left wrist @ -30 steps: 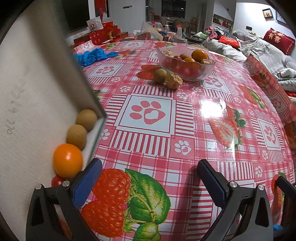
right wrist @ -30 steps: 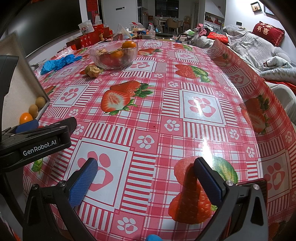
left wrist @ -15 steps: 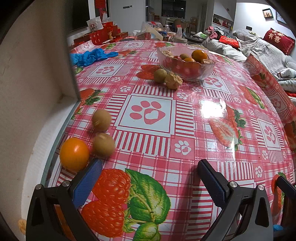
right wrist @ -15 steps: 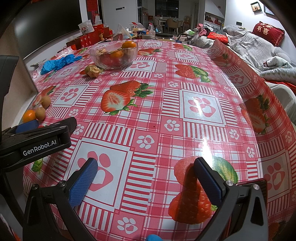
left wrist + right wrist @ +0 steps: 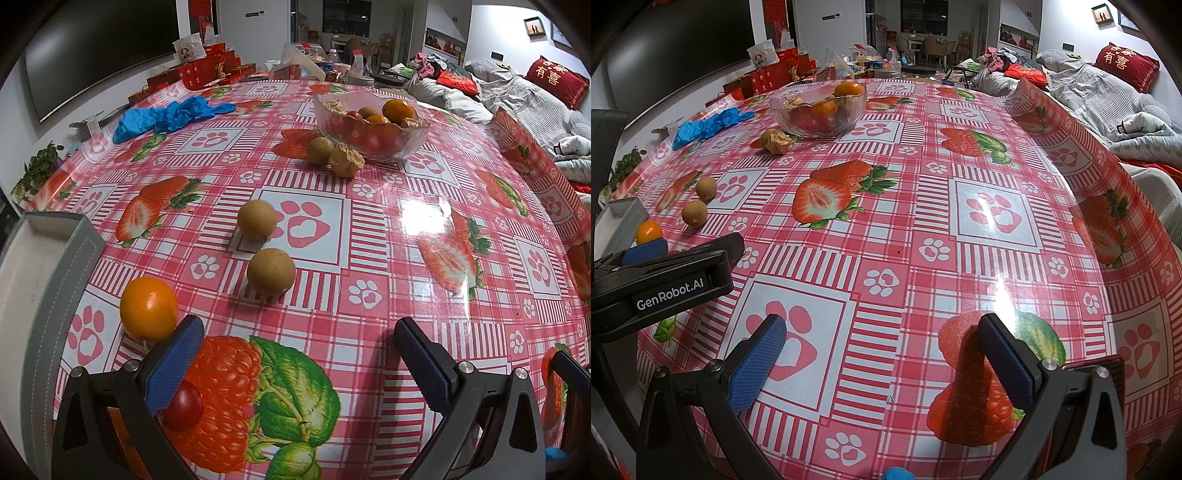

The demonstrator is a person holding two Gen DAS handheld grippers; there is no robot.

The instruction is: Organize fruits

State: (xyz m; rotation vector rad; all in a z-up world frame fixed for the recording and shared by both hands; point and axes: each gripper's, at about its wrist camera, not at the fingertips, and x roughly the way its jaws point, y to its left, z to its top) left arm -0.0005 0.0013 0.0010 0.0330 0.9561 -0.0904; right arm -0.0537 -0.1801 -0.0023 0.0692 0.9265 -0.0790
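In the left wrist view the left claw (image 5: 298,352) fills the bottom of the frame, released, its blue pads wide apart with only the bench (image 5: 369,236) cloth between them. A small red fruit (image 5: 183,404) lies just behind the left pad, at lower left. An orange (image 5: 149,308) sits just above that pad's tip, close to touching it. At the far left edge a grey tray (image 5: 55,280) rests on the bench, its rim beside the orange. Further up, near the centre, two brown fruits lie loose on the cloth: the near one (image 5: 271,272) and the far one (image 5: 257,220), close together but apart. Beyond them, toward the upper centre, a third brown fruit (image 5: 320,150) and a papery husked fruit (image 5: 346,161) touch each other just in front of a glass bowl (image 5: 371,124), which holds oranges and red fruit. Blue gloves (image 5: 166,116) lie crumpled at upper left.

In the right wrist view the right claw (image 5: 881,349) is at the bottom, also released and holding nothing, over a paw print and a strawberry print. The left gripper's black body shows at the left edge, with the orange (image 5: 649,232) and the two brown fruits above it, and the bowl (image 5: 818,110) at upper left.
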